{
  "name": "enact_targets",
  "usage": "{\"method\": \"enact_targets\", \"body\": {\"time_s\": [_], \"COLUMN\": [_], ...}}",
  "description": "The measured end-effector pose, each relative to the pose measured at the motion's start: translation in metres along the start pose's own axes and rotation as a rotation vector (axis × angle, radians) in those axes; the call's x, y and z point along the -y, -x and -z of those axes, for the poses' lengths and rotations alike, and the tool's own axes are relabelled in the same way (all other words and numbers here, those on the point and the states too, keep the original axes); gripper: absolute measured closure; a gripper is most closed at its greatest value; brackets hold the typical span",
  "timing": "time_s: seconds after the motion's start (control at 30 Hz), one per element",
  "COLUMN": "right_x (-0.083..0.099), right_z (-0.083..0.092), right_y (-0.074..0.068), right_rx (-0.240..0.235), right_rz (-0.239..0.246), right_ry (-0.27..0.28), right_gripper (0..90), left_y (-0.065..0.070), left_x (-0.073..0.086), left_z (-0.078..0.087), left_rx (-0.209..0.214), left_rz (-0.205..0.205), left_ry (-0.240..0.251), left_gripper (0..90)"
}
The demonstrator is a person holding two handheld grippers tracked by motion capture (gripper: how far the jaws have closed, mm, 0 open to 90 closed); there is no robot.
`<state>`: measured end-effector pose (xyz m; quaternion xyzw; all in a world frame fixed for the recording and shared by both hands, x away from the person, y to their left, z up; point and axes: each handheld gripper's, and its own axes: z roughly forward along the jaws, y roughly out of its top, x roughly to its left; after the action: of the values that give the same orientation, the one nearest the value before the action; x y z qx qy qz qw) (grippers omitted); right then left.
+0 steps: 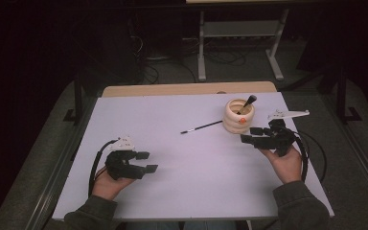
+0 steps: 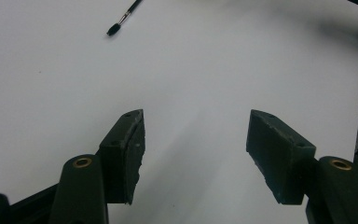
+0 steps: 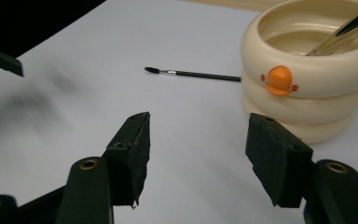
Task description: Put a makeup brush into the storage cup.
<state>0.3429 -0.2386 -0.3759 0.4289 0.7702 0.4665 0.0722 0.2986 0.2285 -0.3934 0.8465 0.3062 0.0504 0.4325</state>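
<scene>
L gripper (image 1: 146, 162) jaws wide, empty, near-left | R gripper (image 1: 250, 134) wide, empty, just beside cream pot (image 1: 238, 117) | brush (image 1: 202, 127) betw. grippers, touching pot | table (image 1: 172, 191) ctr bare.

The left hand-held gripper (image 1: 145, 162) sits low at the near left, held in the person's left hand (image 1: 109, 183), its black jaws pointing right and spread wide with nothing between them. The right hand-held gripper (image 1: 250, 135) is held farther forward at the right by the right hand (image 1: 285, 164), jaws pointing left, likewise parted and empty. Both forearms come in from the bottom edge in dark green sleeves (image 1: 299, 207).
</scene>
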Motion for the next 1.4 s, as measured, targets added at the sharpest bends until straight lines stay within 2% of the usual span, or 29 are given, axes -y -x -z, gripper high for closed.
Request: {"method": "enact_targets", "body": {"time_s": [0.03, 0.2, 0.3, 0.53, 0.57, 0.73, 0.93, 1.0, 1.07, 1.2, 1.23, 1.27, 1.37, 1.4], "right_x": [0.002, 0.009, 0.014, 0.021, 0.021, 0.022, 0.021, 0.022, 0.022, 0.022, 0.022, 0.022, 0.022, 0.022], "right_z": [0.0, -0.001, -0.004, -0.008, -0.009, -0.01, -0.011, -0.012, -0.012, -0.012, -0.012, -0.012, -0.012, -0.013], "right_y": [-0.001, -0.005, -0.006, -0.008, -0.008, -0.011, -0.016, -0.017, -0.017, -0.018, -0.018, -0.019, -0.019, -0.019], "right_rx": [-0.006, -0.021, -0.038, -0.03, -0.028, -0.038, -0.037, -0.032, -0.033, -0.037, -0.038, -0.038, -0.039, -0.036], "right_rz": [0.0, 0.007, 0.001, 0.024, 0.024, 0.03, 0.065, 0.081, 0.084, 0.09, 0.09, 0.093, 0.1, 0.105], "right_ry": [0.002, -0.001, -0.004, -0.021, -0.015, -0.013, -0.018, -0.026, -0.026, -0.022, -0.023, -0.026, -0.03, -0.035], "right_gripper": [38.6, 37.4, 36.1, 35.2, 35.0, 34.2, 33.7, 33.4, 33.3, 32.9, 32.9, 32.8, 32.6, 32.4], "left_y": [-0.001, 0.002, 0.003, -0.003, -0.005, -0.009, -0.015, -0.017, -0.02, -0.024, -0.025, -0.026, -0.029, -0.031], "left_x": [-0.002, -0.013, -0.022, -0.045, -0.048, -0.061, -0.077, -0.083, -0.089, -0.099, -0.101, -0.103, -0.107, -0.108], "left_z": [0.0, -0.004, -0.008, -0.023, -0.026, -0.039, -0.056, -0.063, -0.069, -0.083, -0.086, -0.089, -0.1, -0.104], "left_rx": [-0.002, -0.002, 0.003, 0.015, 0.015, 0.009, 0.0, 0.004, 0.005, 0.011, 0.017, 0.019, 0.023, 0.019], "left_rz": [-0.015, -0.027, -0.05, -0.086, -0.1, -0.112, -0.142, -0.135, -0.158, -0.169, -0.155, -0.158, -0.173, -0.194], "left_ry": [-0.006, -0.011, -0.023, -0.042, -0.048, -0.071, -0.103, -0.104, -0.112, -0.129, -0.131, -0.137, -0.16, -0.171], "left_gripper": [36.6, 35.6, 35.6, 35.6, 35.6, 36.1, 38.1, 38.7, 39.4, 40.9, 40.9, 41.0, 41.3, 41.1]}}
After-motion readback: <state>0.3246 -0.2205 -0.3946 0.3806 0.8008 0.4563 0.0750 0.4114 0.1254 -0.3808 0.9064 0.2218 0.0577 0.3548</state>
